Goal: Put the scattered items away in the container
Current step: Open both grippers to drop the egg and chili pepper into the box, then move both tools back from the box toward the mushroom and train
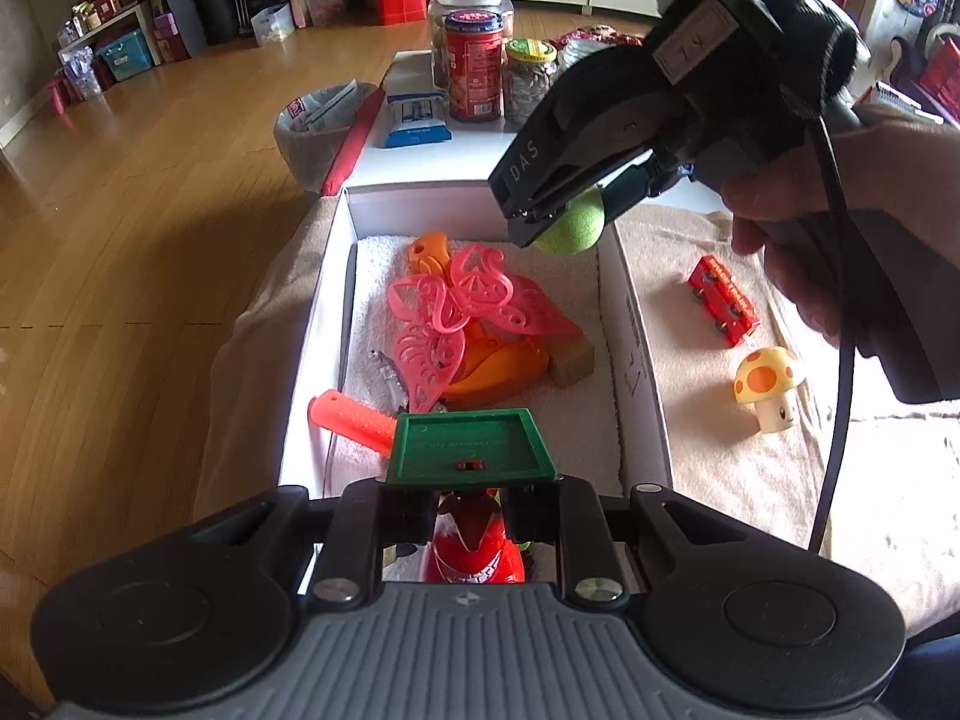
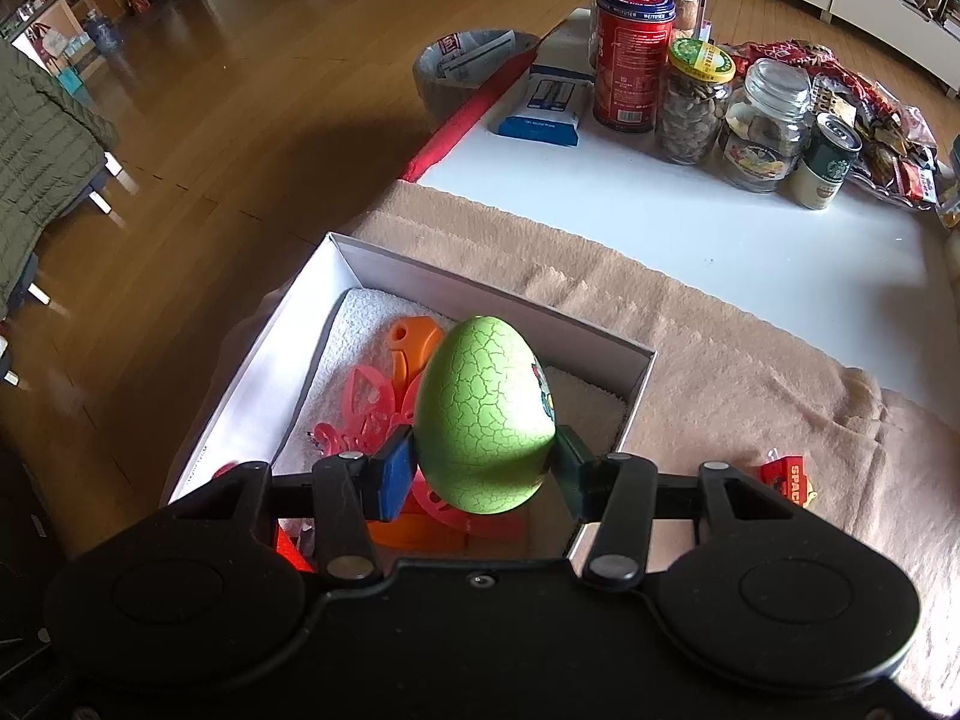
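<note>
Left wrist view: left gripper [image 1: 471, 489] is clamped tight on the edge of a flat green plastic square tray [image 1: 471, 444], with a red toy figure [image 1: 477, 552] showing below it between the fingers; whether that figure is part of the tray I cannot tell.
Tray position: held tilted over the near end of the white cardboard box [image 1: 636, 324], probably so it can be let go onto the towel lining inside.
Box contents: pink filigree plastic butterfly [image 1: 456, 318] lies on top of an orange plastic piece [image 1: 498, 363], a tan wooden block [image 1: 570, 360] touches that piece's right side, and an orange-red dotted handle [image 1: 354, 420] lies near the box's left wall.
Loose items: red toy bus [image 1: 723, 300] and yellow spotted mushroom figure [image 1: 765, 387] rest on the beige blanket [image 1: 720, 456], just outside the box's right wall, not yet tidied.
Right tool from here: right gripper [image 1: 555, 222] hangs over the box's far right corner.
Right wrist view: right gripper [image 2: 486, 468] has its jaws partly apart, pads pressing both sides of a green crackle-patterned plastic egg [image 2: 486, 414].
Egg position: upright, pinched at its wide lower half for a steadier hold, above the box [image 2: 636, 408] interior near the right wall.
Judgement: both items look ready to be released inside.
</note>
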A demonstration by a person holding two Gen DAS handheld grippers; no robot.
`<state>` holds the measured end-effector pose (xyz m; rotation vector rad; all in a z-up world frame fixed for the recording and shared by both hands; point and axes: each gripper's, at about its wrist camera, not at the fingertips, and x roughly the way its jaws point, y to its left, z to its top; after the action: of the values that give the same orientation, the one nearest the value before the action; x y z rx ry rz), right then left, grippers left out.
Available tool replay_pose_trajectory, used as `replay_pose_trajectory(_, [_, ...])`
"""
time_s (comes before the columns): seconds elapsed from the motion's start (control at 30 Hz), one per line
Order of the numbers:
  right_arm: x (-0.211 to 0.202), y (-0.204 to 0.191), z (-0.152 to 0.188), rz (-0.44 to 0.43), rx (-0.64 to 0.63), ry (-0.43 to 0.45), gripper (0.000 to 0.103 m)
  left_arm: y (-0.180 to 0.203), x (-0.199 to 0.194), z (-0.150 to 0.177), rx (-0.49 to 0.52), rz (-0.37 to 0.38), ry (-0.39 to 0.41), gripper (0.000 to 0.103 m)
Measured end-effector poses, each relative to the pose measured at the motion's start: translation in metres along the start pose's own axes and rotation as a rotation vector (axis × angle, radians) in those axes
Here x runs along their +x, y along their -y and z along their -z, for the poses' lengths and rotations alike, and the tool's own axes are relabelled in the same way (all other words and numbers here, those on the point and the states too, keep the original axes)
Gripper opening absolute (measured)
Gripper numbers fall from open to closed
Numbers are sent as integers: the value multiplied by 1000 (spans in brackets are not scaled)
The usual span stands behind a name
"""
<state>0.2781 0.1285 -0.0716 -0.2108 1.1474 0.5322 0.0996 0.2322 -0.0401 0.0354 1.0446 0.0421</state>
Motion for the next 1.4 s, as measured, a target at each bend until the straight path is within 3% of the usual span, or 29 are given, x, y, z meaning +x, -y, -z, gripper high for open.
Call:
replay_pose_trajectory(0.27, [-4, 2, 0, -25, -5, 28, 50, 2, 0, 3, 29, -7, -47, 21])
replay_pose_trajectory(0.5, [-30, 5, 20, -108, -27, 85, 50, 7, 1, 8, 55, -12, -100, 21])
replay_pose_trajectory(0.77, [-73, 38, 102, -238, -10, 177, 51, 16, 0, 8, 75, -1, -144, 21])
replay_pose_trajectory(0.9, [-76, 63, 151, -263, 32, 173, 53, 23, 2, 4, 97, -18, -156, 21])
replay_pose_trajectory(1.03, [-70, 81, 190, -241, 74, 146, 53, 31, 4, -3, 113, -27, -166, 21])
replay_pose_trajectory(1.2, [-67, 84, 199, -208, 52, 116, 53, 39, 8, -12, 110, -22, -180, 21])
replay_pose_trajectory(1.3, [-70, 84, 198, -229, 49, 124, 54, 44, 10, -17, 124, -37, -187, 27])
replay_pose_trajectory(1.33, [-70, 84, 197, -233, 49, 123, 54, 46, 10, -18, 130, -44, -188, 35])
replay_pose_trajectory(1.4, [-72, 84, 197, -237, 48, 128, 54, 49, 10, -19, 137, -52, -181, 40])
